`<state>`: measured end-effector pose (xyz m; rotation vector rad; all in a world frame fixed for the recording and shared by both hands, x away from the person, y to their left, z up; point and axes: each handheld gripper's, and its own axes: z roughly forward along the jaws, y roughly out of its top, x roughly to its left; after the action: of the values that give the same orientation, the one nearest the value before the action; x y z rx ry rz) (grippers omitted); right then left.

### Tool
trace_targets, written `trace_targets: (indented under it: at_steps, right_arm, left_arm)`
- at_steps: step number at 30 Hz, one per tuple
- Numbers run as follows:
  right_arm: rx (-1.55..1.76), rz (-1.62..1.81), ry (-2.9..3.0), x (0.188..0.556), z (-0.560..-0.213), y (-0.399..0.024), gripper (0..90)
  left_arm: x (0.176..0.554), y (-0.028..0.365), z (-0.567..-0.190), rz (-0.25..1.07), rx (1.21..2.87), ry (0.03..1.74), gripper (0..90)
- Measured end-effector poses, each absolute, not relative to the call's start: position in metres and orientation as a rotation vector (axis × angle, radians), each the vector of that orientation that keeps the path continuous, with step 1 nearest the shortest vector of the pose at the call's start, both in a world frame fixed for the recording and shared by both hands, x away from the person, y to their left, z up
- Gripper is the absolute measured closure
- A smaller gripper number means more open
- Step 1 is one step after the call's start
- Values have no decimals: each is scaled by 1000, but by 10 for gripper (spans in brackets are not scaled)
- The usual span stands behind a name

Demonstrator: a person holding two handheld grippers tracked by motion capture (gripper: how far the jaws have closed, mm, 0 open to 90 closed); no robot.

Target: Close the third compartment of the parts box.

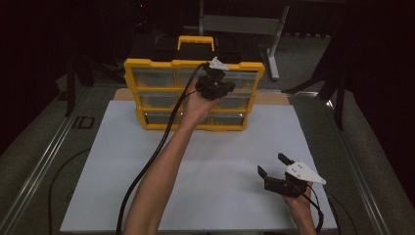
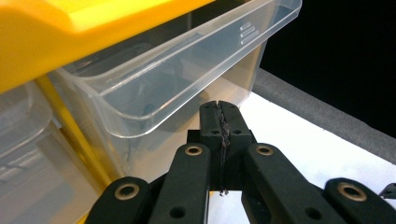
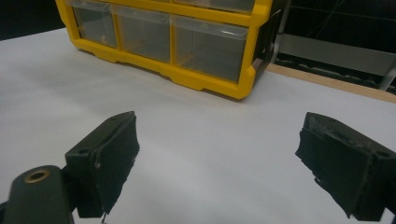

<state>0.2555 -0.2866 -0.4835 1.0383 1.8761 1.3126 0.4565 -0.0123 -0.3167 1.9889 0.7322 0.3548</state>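
High view shows one yellow plastic organiser (image 1: 193,95) at the white board's (image 1: 205,166) far edge, holding nine clear drawers. Left gripper (image 1: 215,83), jaws pressed together, sits beneath a pulled-out clear drawer (image 2: 187,74); right gripper (image 1: 274,166) rests wide and empty.

The left tool (image 1: 215,84) covers part of the yellow cabinet (image 1: 147,63); whatever lies in its clear drawers (image 2: 154,88) is too murky to make out.

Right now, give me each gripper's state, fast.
Left gripper: closed, nothing between its jaws, tips up against a clear drawer of the yellow organizer.
Right gripper: open, holding nothing, over the white board.
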Motion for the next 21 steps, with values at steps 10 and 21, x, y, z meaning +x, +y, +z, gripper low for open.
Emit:
trace_targets:
  at_steps: [10,21]
  right_arm:
    - [1039,1309,1879,256,-484,-287,116]
    - [1040,1307,1880,256,-485,-287,116]
  left_arm:
    - [461,-8,-322,376,1976,776,900]
    - [466,-3,-326,411,1967,825,900]
